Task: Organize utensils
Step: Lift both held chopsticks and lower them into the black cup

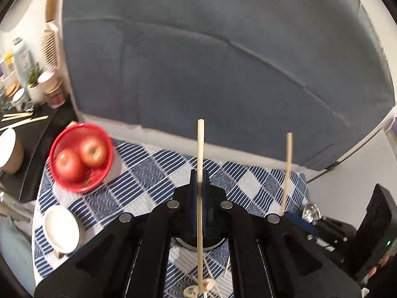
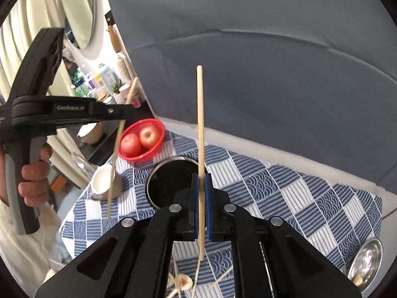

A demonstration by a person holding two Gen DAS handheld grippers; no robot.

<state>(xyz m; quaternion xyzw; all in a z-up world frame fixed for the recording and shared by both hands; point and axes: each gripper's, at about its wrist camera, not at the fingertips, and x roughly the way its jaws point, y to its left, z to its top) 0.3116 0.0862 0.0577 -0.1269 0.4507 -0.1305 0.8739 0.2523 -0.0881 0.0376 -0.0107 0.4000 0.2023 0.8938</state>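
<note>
Left wrist view — left gripper [image 1: 198, 181] clamps chopstick [image 1: 200, 149] upright; right gripper [image 2: 202, 186] likewise — second chopstick [image 2: 200, 124].

Home living room, blue-grey sofa [image 1: 223, 62], checked tablecloth [image 2: 297, 198], red apple basket [image 1: 82, 157], cluttered side shelf [image 1: 22, 74]

Two plain pale wooden chopsticks, each being held upright above a table w/ a blue-and-white patterned cloth. One chopstick [image 1: 200, 198] is standing near vertical, pinched partway along its length, top end pointing up, lower end hanging over the cloth. The second chopstick [image 2: 201, 164] is standing likewise, in front of a round dark-lined holder cup [image 2: 168, 181] sitting open-mouthed on the cloth. More loose sticks [image 2: 218, 280] are lying scattered flat on the cloth below.
</note>
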